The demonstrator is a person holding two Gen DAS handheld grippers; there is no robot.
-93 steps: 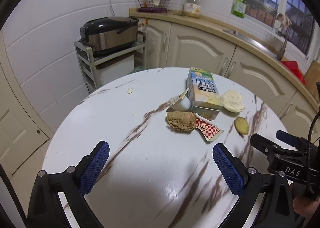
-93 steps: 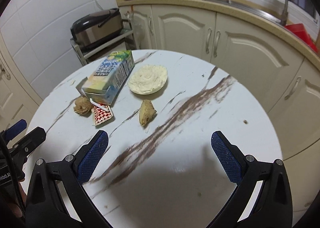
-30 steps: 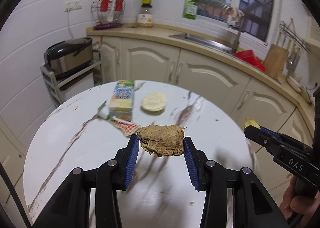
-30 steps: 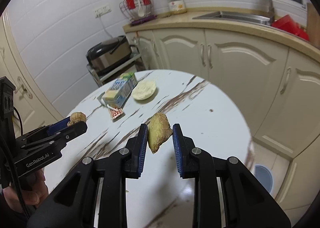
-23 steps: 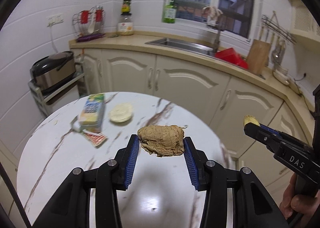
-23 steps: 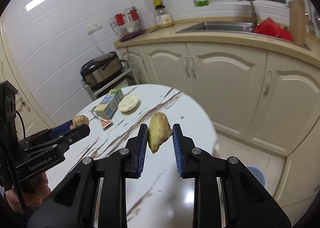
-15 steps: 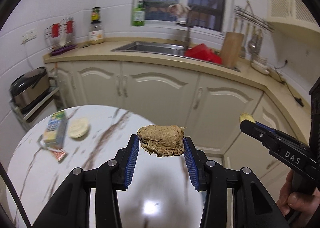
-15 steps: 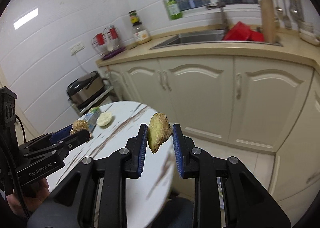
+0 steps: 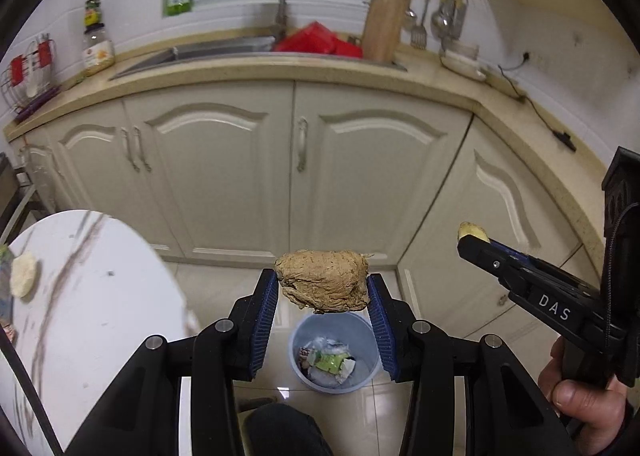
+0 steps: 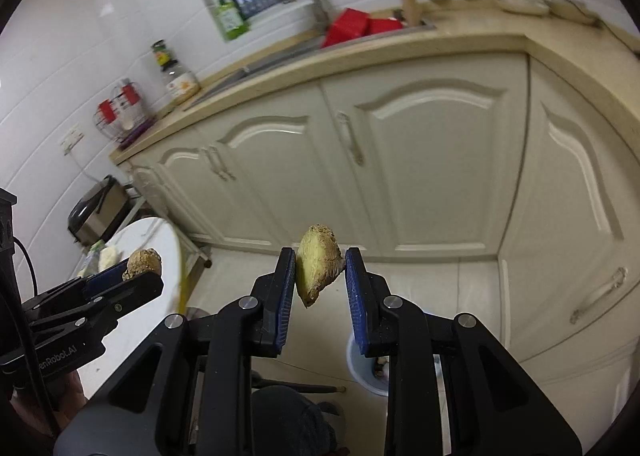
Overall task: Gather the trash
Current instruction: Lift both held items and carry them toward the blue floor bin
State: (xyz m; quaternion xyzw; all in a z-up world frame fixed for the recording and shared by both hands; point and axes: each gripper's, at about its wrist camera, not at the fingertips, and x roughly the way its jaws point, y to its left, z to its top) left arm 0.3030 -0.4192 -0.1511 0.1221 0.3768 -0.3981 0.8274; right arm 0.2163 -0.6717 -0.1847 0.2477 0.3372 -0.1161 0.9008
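Observation:
My left gripper (image 9: 323, 288) is shut on a brown crumpled lump (image 9: 324, 280), held in the air above a blue trash bin (image 9: 334, 352) on the tiled floor. Wrappers lie inside the bin. My right gripper (image 10: 320, 276) is shut on a piece of ginger (image 10: 318, 268), yellow cut face to the left. Part of the bin (image 10: 362, 366) shows below its right finger. In the left wrist view the right gripper (image 9: 476, 240) enters from the right with the ginger tip (image 9: 472, 231) showing. In the right wrist view the left gripper (image 10: 136, 276) with the lump (image 10: 143, 258) is at the left.
The round marble table (image 9: 88, 308) lies at the left with a pale round piece (image 9: 24, 274) on it. Cream cabinet doors (image 9: 248, 168) and a counter with a sink (image 9: 224, 52) stand ahead. A dark knee (image 9: 280, 432) sits low in the frame. A hand (image 9: 580, 396) holds the right gripper.
Both grippers have swung right off the table toward the cabinets, each keeping its piece. The table has slid to the left edge and the blue bin has come into view below.

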